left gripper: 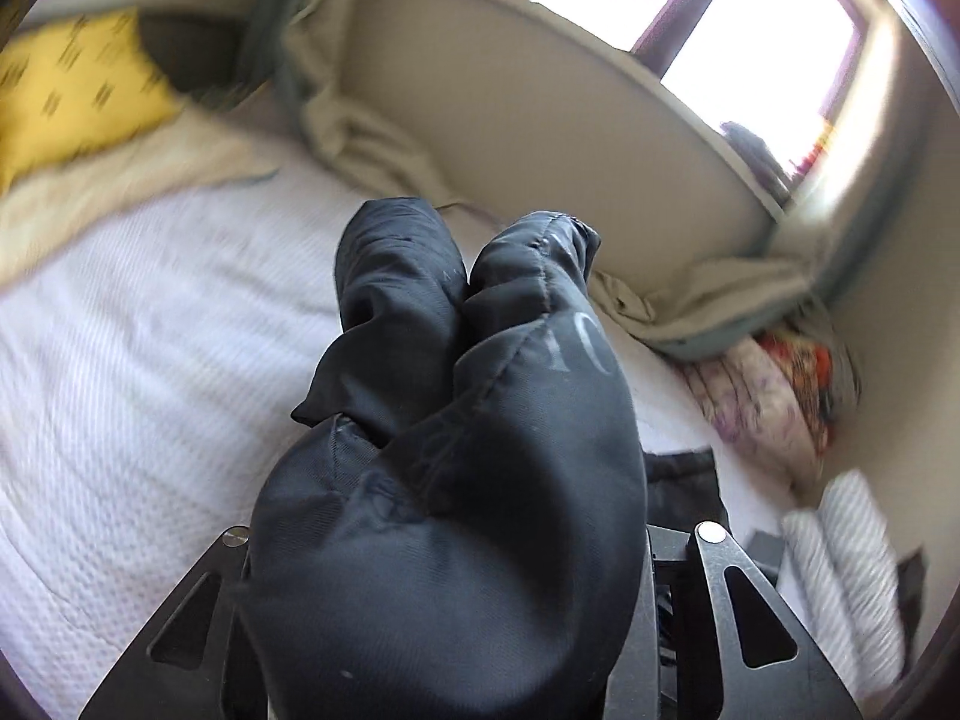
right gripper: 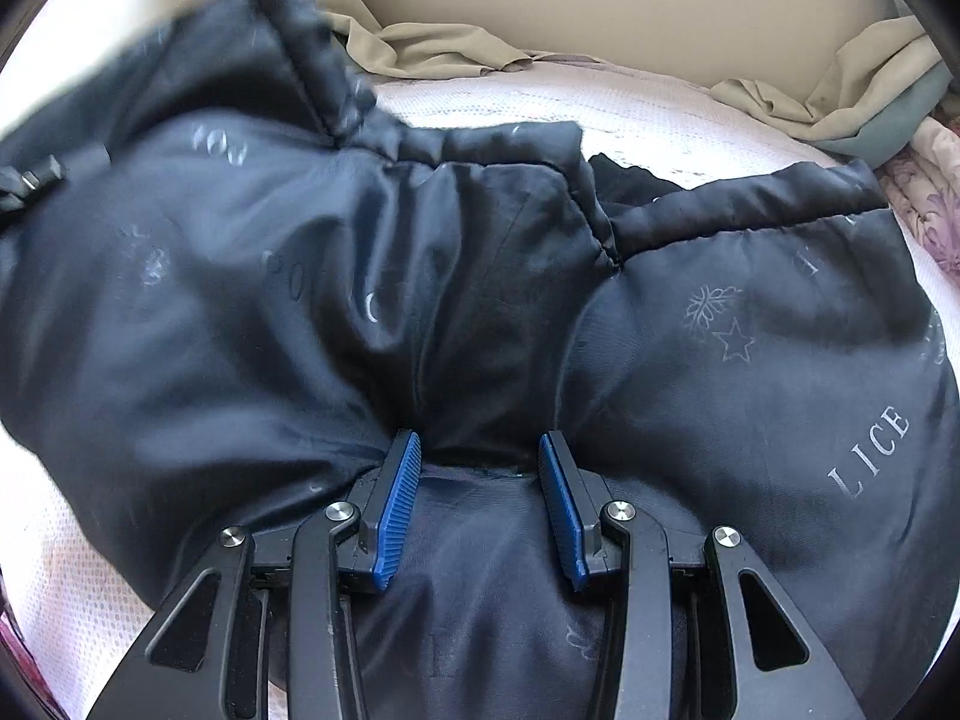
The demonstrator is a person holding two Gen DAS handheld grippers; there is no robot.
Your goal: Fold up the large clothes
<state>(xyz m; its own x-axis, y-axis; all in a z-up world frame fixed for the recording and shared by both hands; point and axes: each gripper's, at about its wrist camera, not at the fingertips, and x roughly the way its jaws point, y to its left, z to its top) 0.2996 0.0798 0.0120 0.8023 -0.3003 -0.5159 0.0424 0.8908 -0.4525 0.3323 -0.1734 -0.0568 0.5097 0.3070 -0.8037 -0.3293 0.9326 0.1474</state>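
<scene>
While the dark padded jacket (right gripper: 480, 276) is lying spread over the white textured bed cover (left gripper: 132, 324), we are seeing it from both wrist cameras. In the right wrist view, the right claw (right gripper: 480, 450) is pointing down onto the jacket's near edge, its blue ribbed pads (right gripper: 399, 504) standing apart with a bunched fold of the lining between them; the pads are pressing into that fold, so we are recording this claw as clamped on the jacket. Pale printed letters, a star and a snowflake are showing on the lining. In the left wrist view, a thick bundle of the same jacket (left gripper: 444, 480) is draping over the left claw (left gripper: 444, 630) and covering its fingertips entirely; only the black outer linkage arms are showing at either side. Fabric is rising straight out from between those arms, so we are reading this claw as gripping the jacket, though the pads themselves are hidden. That view is blurred. Beyond the jacket we are noting a yellow patterned pillow (left gripper: 72, 90) at the upper left, a crumpled beige sheet (left gripper: 360, 138) against the cream headboard (left gripper: 540, 96), and a bright window (left gripper: 750, 18) above.
</scene>
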